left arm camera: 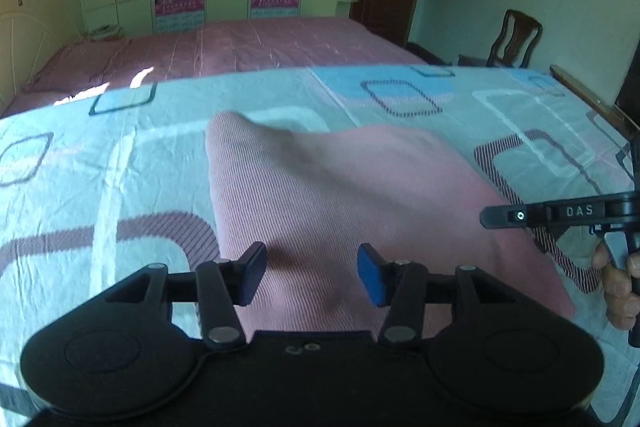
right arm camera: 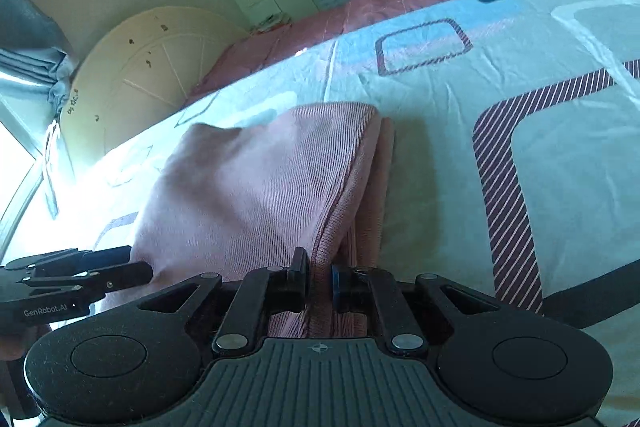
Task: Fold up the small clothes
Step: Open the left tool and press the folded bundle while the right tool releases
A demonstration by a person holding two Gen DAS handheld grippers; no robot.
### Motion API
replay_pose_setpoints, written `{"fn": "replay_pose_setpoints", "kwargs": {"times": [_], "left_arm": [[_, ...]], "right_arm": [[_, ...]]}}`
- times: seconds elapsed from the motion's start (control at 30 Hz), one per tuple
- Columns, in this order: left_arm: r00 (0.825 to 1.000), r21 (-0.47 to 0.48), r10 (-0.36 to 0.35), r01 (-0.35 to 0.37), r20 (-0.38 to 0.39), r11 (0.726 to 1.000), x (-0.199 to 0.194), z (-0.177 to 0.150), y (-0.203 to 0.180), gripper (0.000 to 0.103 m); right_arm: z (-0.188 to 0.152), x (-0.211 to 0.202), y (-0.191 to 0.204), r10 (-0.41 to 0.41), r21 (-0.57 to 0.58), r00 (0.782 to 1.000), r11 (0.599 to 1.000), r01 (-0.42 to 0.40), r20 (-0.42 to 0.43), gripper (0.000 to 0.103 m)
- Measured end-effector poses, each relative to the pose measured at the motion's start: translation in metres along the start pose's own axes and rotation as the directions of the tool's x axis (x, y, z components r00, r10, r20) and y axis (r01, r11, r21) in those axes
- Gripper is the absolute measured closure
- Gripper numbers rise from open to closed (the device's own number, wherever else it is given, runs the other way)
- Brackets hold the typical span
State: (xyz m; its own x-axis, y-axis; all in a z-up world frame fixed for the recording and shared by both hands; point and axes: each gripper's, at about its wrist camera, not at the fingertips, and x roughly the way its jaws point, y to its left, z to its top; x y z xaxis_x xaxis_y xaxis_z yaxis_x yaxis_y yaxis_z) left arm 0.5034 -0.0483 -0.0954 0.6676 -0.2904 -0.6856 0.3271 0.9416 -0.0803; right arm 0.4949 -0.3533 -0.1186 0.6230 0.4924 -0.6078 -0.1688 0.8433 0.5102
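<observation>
On patterned pale-blue bedsheet (left arm camera: pixel 120 155), centre of left wrist view: pink ribbed knit garment (left arm camera: pixel 340 195), partly folded, layered edges stacked. Soft, light, limp; ribbed surface gives friction. Best hold: doubled hem edge. Long axis runs 6 to 12 o'clock. Right gripper (right arm camera: pixel 320 277) nearly closed, pinching hem at 6 o'clock. Left gripper (left arm camera: pixel 312 273) half open, holds nothing, garment beneath.
</observation>
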Motion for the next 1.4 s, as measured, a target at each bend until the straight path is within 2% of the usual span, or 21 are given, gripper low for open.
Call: {"fn": "replay_pose_setpoints", "kwargs": {"times": [0.07, 0.2, 0.27, 0.33, 0.4, 0.47, 0.53, 0.6, 0.63, 0.7, 0.73, 0.77, 0.8, 0.83, 0.97, 1.1, 1.23, 1.33, 1.4], "left_arm": [[1.0, -0.027, 0.007, -0.007, 0.016, 1.0, 0.011, 0.015, 0.013, 0.051], [0.999, -0.042, -0.011, 0.012, 0.035, 0.999, 0.041, 0.04, 0.027, 0.052], [0.999, -0.037, -0.053, 0.053, 0.0, 0.998, 0.064, 0.047, 0.031, 0.052], [0.993, -0.069, -0.078, 0.072, -0.087, 0.995, 0.093, 0.046, 0.036, 0.051], [0.994, -0.097, -0.075, 0.068, -0.076, 0.993, 0.102, 0.041, 0.04, 0.047], [0.994, -0.12, -0.083, 0.074, -0.072, 0.99, 0.099, 0.044, 0.045, 0.049], [0.997, -0.112, -0.072, 0.067, -0.04, 0.991, 0.088, 0.048, 0.046, 0.055], [0.999, -0.111, -0.043, 0.044, 0.01, 0.993, 0.082, 0.052, 0.049, 0.055], [1.0, -0.116, -0.017, 0.018, 0.009, 0.993, 0.084, 0.055, 0.05, 0.055], [0.998, -0.117, 0.037, -0.043, -0.056, 0.992, 0.101, 0.059, 0.052, 0.051], [0.995, -0.117, 0.032, -0.043, -0.098, 0.992, 0.112, 0.058, 0.052, 0.049], [0.994, -0.111, 0.029, -0.04, -0.102, 0.993, 0.117, 0.056, 0.052, 0.047], [0.995, -0.094, 0.045, -0.054, -0.091, 0.994, 0.117, 0.056, 0.05, 0.041], [0.995, -0.079, 0.062, -0.069, -0.083, 0.995, 0.115, 0.055, 0.048, 0.039], [0.997, -0.102, 0.058, -0.063, -0.048, 0.993, 0.089, 0.044, 0.049, 0.043], [0.998, -0.116, 0.051, -0.054, -0.027, 0.992, 0.063, 0.027, 0.043, 0.043], [0.997, -0.088, 0.076, -0.077, -0.02, 0.993, 0.049, 0.019, 0.03, 0.047], [0.998, -0.063, 0.066, -0.066, 0.003, 0.996, 0.031, 0.018, 0.02, 0.051], [0.997, -0.023, 0.08, -0.081, -0.023, 0.996, 0.028, 0.011, 0.012, 0.051]], "right_arm": [[0.01, 0.001, -0.003, -0.015, -0.002, 1.0, 1.0, 0.015, 0.02, 0.079], [0.037, 0.016, -0.006, -0.052, -0.002, 0.998, 0.999, 0.052, 0.042, 0.079], [0.046, 0.026, -0.001, -0.067, -0.05, 0.997, 0.996, 0.069, 0.035, 0.079], [0.05, 0.04, 0.004, -0.135, -0.113, 0.991, 0.985, 0.134, 0.001, 0.079], [0.049, 0.055, -0.001, -0.182, -0.144, 0.982, 0.974, 0.174, -0.045, 0.08], [0.047, 0.058, -0.009, -0.184, -0.14, 0.982, 0.974, 0.175, -0.053, 0.08], [0.047, 0.053, -0.009, -0.193, -0.148, 0.98, 0.972, 0.185, -0.045, 0.079], [0.049, 0.042, -0.002, -0.194, -0.175, 0.981, 0.966, 0.193, 0.012, 0.079], [0.049, 0.039, 0.0, -0.185, -0.175, 0.982, 0.967, 0.188, 0.031, 0.079], [0.052, 0.048, 0.001, -0.211, -0.186, 0.977, 0.96, 0.211, 0.019, 0.08], [0.051, 0.057, 0.0, -0.244, -0.203, 0.97, 0.95, 0.237, -0.01, 0.08], [0.049, 0.064, -0.002, -0.259, -0.215, 0.965, 0.945, 0.246, -0.032, 0.079], [0.048, 0.065, -0.003, -0.259, -0.219, 0.966, 0.944, 0.248, -0.023, 0.079], [0.049, 0.064, -0.004, -0.258, -0.218, 0.966, 0.944, 0.247, -0.027, 0.079], [0.05, 0.054, -0.003, -0.272, -0.218, 0.962, 0.941, 0.26, -0.024, 0.079], [0.044, 0.041, 0.001, -0.245, -0.218, 0.969, 0.948, 0.234, -0.026, 0.079], [0.033, 0.042, 0.002, -0.294, -0.227, 0.953, 0.935, 0.273, -0.066, 0.079], [0.027, 0.016, 0.012, -0.245, -0.207, 0.969, 0.948, 0.241, 0.005, 0.079], [0.021, 0.002, 0.02, -0.206, -0.204, 0.978, 0.957, 0.207, 0.028, 0.079]]}}
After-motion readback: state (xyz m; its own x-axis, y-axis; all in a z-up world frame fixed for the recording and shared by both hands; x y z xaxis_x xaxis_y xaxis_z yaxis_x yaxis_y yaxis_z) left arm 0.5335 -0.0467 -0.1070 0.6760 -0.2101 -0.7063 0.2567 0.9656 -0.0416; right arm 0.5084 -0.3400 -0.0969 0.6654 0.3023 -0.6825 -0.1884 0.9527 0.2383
